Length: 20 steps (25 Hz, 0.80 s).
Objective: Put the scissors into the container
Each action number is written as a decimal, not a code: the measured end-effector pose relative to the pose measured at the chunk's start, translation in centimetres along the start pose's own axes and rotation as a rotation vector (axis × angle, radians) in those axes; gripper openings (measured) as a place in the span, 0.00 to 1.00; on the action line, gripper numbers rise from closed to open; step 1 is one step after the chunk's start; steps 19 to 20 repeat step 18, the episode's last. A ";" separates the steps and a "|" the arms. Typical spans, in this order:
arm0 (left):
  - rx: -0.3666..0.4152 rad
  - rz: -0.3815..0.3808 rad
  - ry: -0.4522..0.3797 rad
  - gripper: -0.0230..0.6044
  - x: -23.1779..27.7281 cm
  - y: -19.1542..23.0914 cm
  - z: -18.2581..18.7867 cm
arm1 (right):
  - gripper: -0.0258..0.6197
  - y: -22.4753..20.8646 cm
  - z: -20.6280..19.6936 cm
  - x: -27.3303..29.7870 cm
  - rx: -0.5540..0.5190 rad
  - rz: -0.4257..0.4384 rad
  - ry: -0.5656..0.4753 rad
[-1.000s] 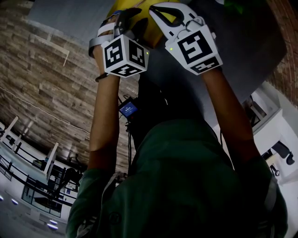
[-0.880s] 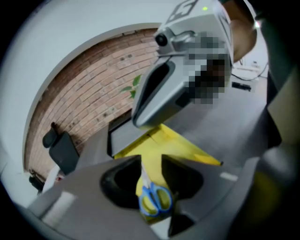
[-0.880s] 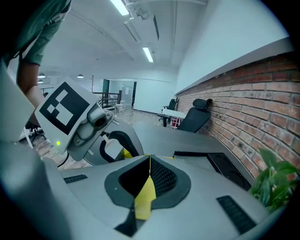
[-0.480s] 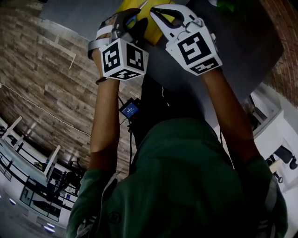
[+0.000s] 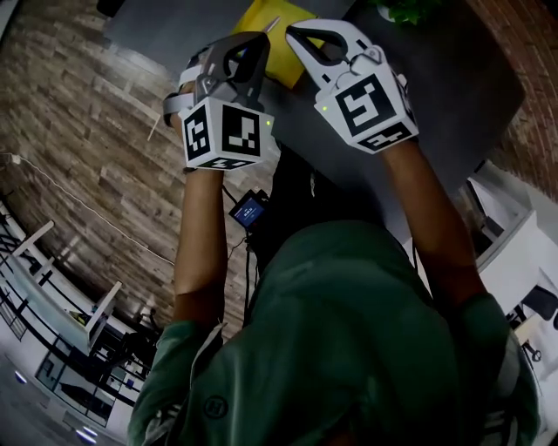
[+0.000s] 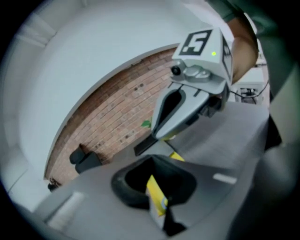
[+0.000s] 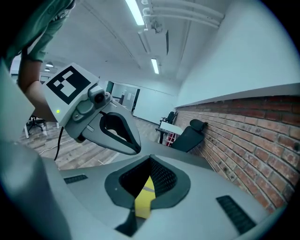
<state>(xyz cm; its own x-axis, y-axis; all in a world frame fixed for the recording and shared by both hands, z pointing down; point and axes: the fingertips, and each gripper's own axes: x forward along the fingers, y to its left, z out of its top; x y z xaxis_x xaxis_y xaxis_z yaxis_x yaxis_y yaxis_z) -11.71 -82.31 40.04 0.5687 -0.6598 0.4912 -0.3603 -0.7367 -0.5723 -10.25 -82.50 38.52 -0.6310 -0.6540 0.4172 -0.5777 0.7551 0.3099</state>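
Note:
No scissors show in any view. A yellow thing (image 5: 266,42) lies on the dark grey table (image 5: 453,78) at the top of the head view, partly hidden by both grippers. My left gripper (image 5: 247,42) is raised in front of it. Its jaws have just closed and meet with nothing I can make out between them. My right gripper (image 5: 298,35) hangs beside it, jaws together too. Each gripper view shows the other gripper, the right (image 6: 157,135) and the left (image 7: 136,148), and a yellow strip at its own closed tips.
A green plant (image 5: 403,9) sits at the table's far edge. A small device with a blue screen (image 5: 250,210) hangs at the person's chest. Wood-plank floor (image 5: 78,165) lies to the left. A black chair (image 7: 190,133) stands by the brick wall (image 7: 262,126).
Both grippers have come up towards the camera, and more of the yellow thing and the table shows above them. The left gripper's jaws have closed.

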 end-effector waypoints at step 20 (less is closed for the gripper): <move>0.024 0.041 0.028 0.04 -6.6 -2.0 3.8 | 0.05 1.3 3.8 -8.0 -0.038 -0.018 -0.059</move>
